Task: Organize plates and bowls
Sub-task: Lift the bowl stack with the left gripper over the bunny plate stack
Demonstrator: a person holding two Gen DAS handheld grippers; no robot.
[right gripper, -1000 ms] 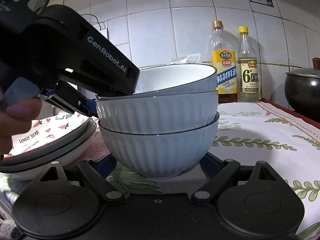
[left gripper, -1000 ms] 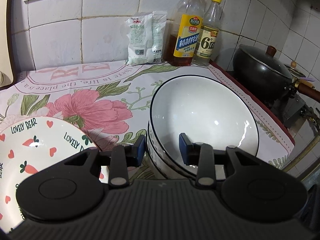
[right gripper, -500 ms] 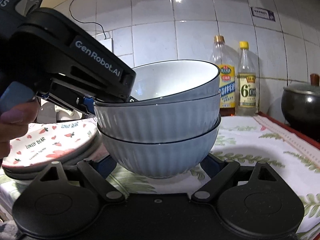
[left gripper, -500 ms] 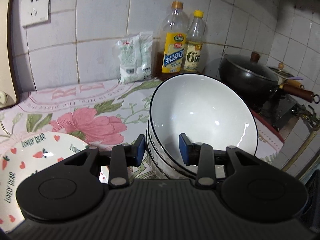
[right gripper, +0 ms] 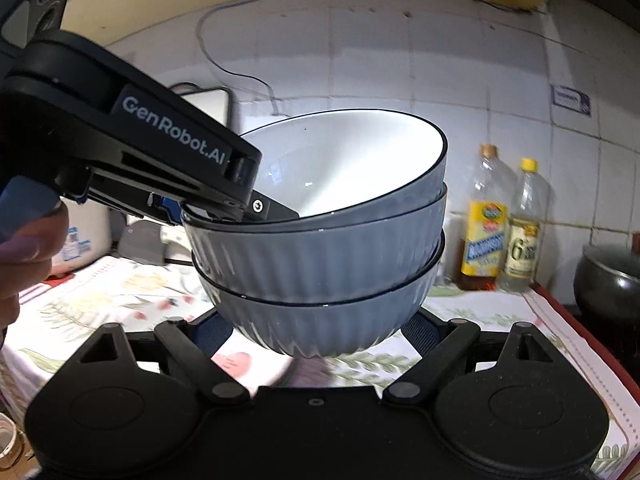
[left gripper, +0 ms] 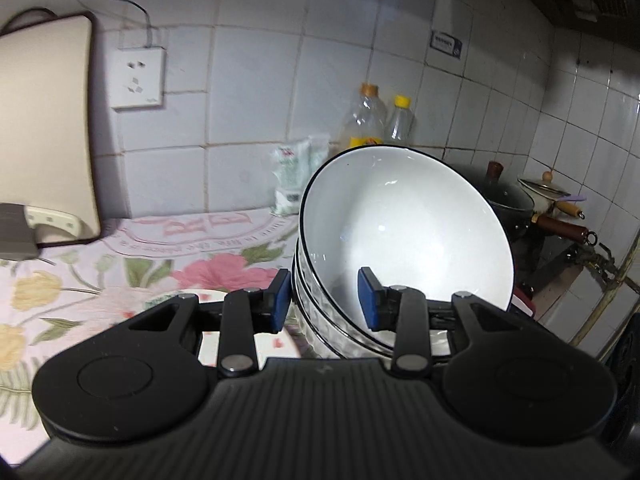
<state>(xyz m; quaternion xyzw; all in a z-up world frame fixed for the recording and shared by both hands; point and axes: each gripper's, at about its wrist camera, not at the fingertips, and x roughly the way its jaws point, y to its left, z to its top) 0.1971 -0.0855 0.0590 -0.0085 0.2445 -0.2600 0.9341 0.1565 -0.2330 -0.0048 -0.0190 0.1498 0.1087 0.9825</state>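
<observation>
Lifted off the cloth, the bowl stack [right gripper: 320, 248] hangs clamped in both tongs: left [left gripper: 324, 300], right [right gripper: 320, 332].

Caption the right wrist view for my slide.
Both claws lift a stack of three ribbed grey ceramic bowls above the floral tablecloth.

A home kitchen is shown. White square wall tiles [left gripper: 256, 92] cover the walls, with a wall socket [left gripper: 138, 78] mounted on them. A floral cloth [left gripper: 120, 268] is spread over the tabletop. Two condiment bottles [right gripper: 504, 232] and a white packet [left gripper: 294, 176] are stood against the wall. A dark lidded wok [left gripper: 508, 200] is seen on a stove at the right.
</observation>
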